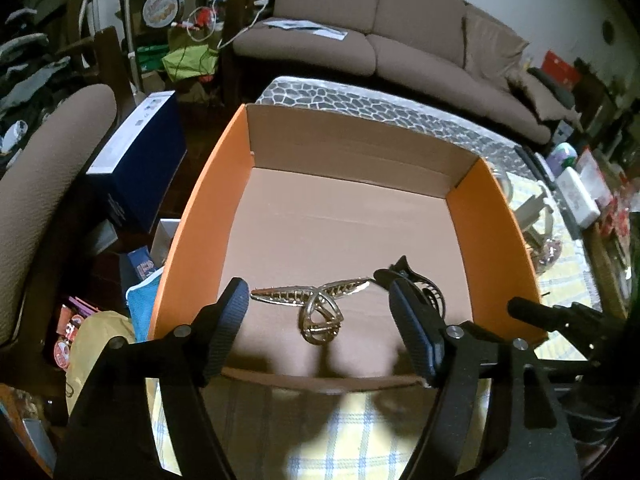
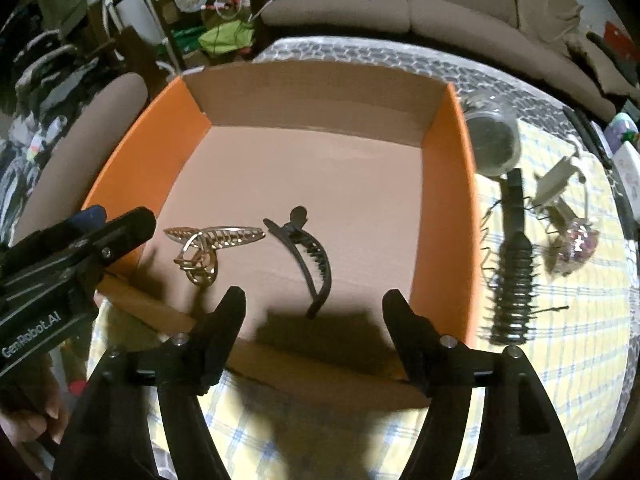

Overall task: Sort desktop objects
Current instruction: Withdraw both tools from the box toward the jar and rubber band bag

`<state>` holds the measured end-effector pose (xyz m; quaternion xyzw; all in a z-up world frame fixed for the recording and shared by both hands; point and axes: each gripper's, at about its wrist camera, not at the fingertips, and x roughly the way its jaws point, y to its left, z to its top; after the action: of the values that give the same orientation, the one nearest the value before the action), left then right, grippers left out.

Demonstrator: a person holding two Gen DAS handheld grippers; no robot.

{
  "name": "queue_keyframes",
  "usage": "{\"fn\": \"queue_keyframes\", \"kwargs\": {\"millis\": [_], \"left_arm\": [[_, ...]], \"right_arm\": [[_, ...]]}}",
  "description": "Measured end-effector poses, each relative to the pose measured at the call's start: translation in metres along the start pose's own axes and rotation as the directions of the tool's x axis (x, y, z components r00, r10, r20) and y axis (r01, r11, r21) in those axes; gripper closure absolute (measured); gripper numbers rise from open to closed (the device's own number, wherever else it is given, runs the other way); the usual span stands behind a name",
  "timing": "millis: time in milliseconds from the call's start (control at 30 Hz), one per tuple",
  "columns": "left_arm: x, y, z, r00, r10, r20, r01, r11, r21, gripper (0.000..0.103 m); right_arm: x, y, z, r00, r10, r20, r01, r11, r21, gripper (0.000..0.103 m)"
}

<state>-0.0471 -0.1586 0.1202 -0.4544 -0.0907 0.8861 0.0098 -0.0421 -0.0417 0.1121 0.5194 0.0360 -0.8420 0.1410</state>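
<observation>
An orange cardboard box (image 1: 192,216) (image 2: 456,184) sits open on the checked tablecloth. A gold hair claw clip (image 1: 316,308) (image 2: 208,248) and a black hair clip (image 2: 308,256) (image 1: 424,284) lie on its floor near the front wall. My left gripper (image 1: 320,304) is open and empty, its fingers either side of the gold clip, above it. My right gripper (image 2: 314,306) is open and empty, hovering over the box's front edge just in front of the black clip. The left gripper also shows at the left of the right wrist view (image 2: 100,228).
Right of the box on the cloth lie a black round hairbrush (image 2: 514,264), a clear glass jar (image 2: 494,140), a white clip (image 2: 556,184), a purple glittery ball (image 2: 580,244) and bobby pins. A brown sofa (image 1: 400,32) stands behind; clutter and a blue box (image 1: 136,160) at left.
</observation>
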Motion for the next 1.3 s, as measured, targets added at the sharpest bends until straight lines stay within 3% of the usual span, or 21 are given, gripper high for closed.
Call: {"fn": "queue_keyframes", "kwargs": {"millis": [233,300,367,667,1300], "left_arm": [[-0.023,-0.013,-0.007,1.0,-0.006,0.029,0.006,1.0,0.007,0.01],[-0.029,-0.017,-0.009,0.999,-0.017,0.031,0.016,1.0,0.014,0.001],[-0.034,-0.021,-0.012,0.999,-0.032,0.034,0.032,0.999,0.019,0.001],[-0.06,-0.052,-0.026,0.997,-0.049,0.052,0.044,0.996,0.08,0.0],[-0.063,-0.145,-0.051,0.995,-0.095,0.035,0.086,0.975,0.204,0.0]], "right_arm": [[-0.017,-0.011,-0.005,0.999,-0.012,0.033,0.01,0.999,0.045,0.024],[-0.021,-0.016,-0.008,0.999,0.005,0.045,-0.007,0.998,0.058,0.022],[-0.028,-0.02,-0.011,0.998,-0.026,0.057,0.021,0.997,0.073,0.015],[-0.061,-0.046,-0.032,0.992,-0.057,0.109,0.043,0.991,0.123,0.005],[-0.103,-0.145,-0.078,0.983,-0.126,0.13,0.091,0.965,0.247,0.003]]}}
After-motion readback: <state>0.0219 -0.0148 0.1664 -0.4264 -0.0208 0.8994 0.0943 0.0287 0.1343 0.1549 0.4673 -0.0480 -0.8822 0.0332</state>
